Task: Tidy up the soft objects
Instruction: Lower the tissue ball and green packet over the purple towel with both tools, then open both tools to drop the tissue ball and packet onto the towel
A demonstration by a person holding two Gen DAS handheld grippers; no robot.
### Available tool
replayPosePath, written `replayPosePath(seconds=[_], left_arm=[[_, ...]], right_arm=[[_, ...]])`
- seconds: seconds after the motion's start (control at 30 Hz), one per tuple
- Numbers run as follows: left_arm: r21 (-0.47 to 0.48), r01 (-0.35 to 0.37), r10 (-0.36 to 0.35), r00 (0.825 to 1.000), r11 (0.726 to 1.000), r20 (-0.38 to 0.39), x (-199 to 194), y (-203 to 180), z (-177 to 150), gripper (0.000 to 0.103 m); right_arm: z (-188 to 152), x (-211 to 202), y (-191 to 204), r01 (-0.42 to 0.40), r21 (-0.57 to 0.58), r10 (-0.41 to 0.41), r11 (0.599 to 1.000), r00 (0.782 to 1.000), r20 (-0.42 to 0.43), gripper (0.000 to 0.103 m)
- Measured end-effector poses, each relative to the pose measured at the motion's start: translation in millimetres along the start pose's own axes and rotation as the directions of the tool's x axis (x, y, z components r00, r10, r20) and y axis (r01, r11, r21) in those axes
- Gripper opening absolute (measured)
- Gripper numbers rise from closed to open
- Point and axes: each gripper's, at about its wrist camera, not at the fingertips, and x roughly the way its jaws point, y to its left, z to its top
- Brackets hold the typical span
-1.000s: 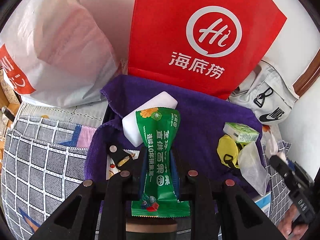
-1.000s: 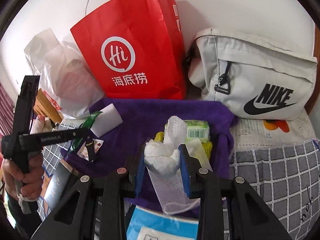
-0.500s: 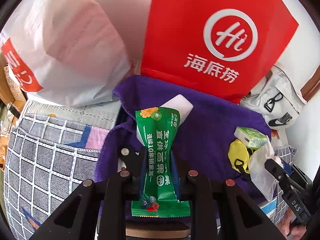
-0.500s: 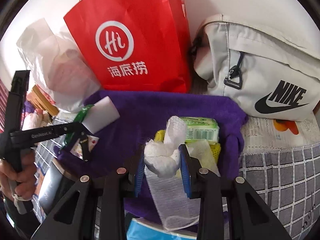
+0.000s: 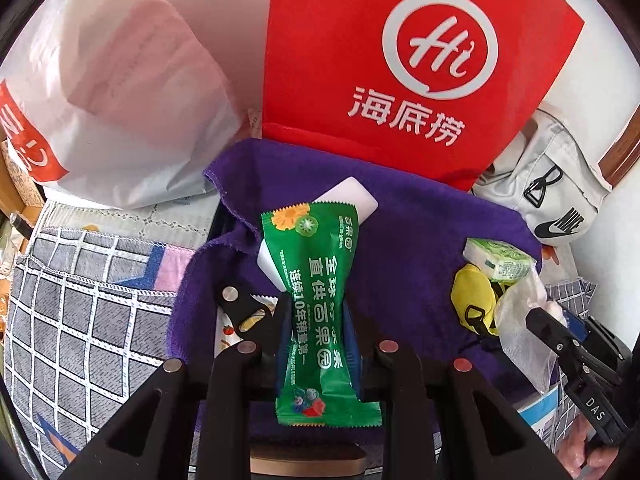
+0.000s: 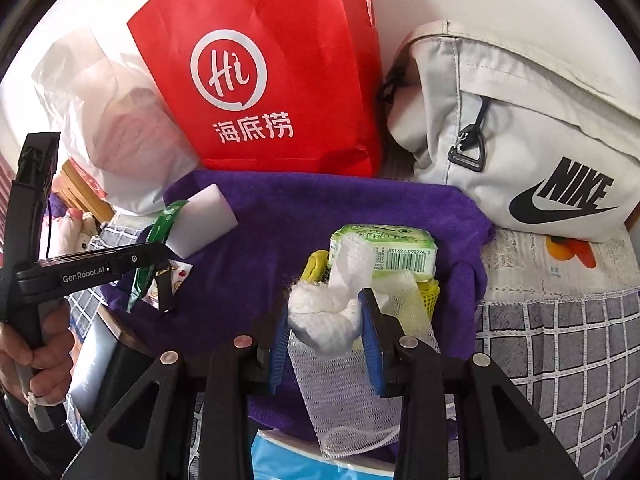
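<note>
Both hands loaded over the purple towel (image 5: 420, 240)

Left gripper (image 5: 318, 344) fingers pinch the green packet (image 5: 320, 304), long axis pointing away; right gripper (image 6: 326, 328) fingers squeeze the gauze wad (image 6: 324, 316).

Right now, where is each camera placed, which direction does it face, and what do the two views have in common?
Left wrist: on the left gripper, facing down at the purple towel; its fingers clamp a green snack packet.
Right wrist: on the right gripper, facing the same towel; its fingers clamp a white gauze wad; a hand shows at left.
Shared: towel, red paper bag, grey Nike bag, white sponge block.
</note>
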Motion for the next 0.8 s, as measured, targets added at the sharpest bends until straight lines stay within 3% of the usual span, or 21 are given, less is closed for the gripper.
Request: replayPosePath(seconds=[0.13, 0.4, 0.5, 0.57, 0.67, 0.7, 0.73, 0.8], left_arm=[[0.011, 0.015, -0.015, 1.000, 1.000, 0.000, 0.3, -4.6, -2.2, 0.023], [-0.016, 0.023, -0.024, 1.000, 1.000, -0.009, -5.1, 2.4, 1.0, 0.024], [-0.043, 0.055, -0.055, 0.998, 0.998, 0.005, -12.7, 7.1, 3.3, 0.025], [-0.031, 0.035, -0.035, 0.999, 0.999, 0.013, -17.0, 4.5, 3.3, 0.027], [-0.034, 0.027, -0.027, 1.000, 0.999, 0.007, -18.9, 1.5, 3.3, 0.037], [-0.029, 0.023, -0.022, 1.000, 0.999, 0.003, -18.2, 0.0, 3.5, 0.048], [-0.024, 0.014, -0.014, 1.000, 1.000, 0.001, -17.7, -1.3, 3.1, 0.053], [-0.027, 0.003, -0.003, 1.000, 1.000, 0.000, -16.5, -1.7, 3.3, 0.053]], right_arm=[[-0.1, -0.2, 0.0, -0.019, 0.012, 0.019, 1.000, 1.000, 0.001, 0.034], [-1.3, 0.5, -7.0, 0.030, 0.017, -0.030, 0.999, 0.999, -0.012, 0.034], [-0.9, -1.4, -10.2, 0.024, 0.028, -0.023, 0.999, 1.000, -0.008, 0.036], [-0.6, -2.9, -10.5, 0.003, 0.032, -0.002, 0.999, 1.000, -0.011, 0.036], [-1.5, -6.5, -7.8, -0.001, 0.020, 0.001, 1.000, 1.000, 0.002, 0.039], [-2.0, -6.2, -6.3, 0.000, 0.015, 0.000, 1.000, 1.000, 0.000, 0.040], [-2.3, -5.3, -5.1, 0.003, 0.011, -0.003, 1.000, 1.000, -0.001, 0.041], [-2.9, -1.5, -2.5, 0.003, 0.001, -0.003, 1.000, 1.000, -0.008, 0.048]])
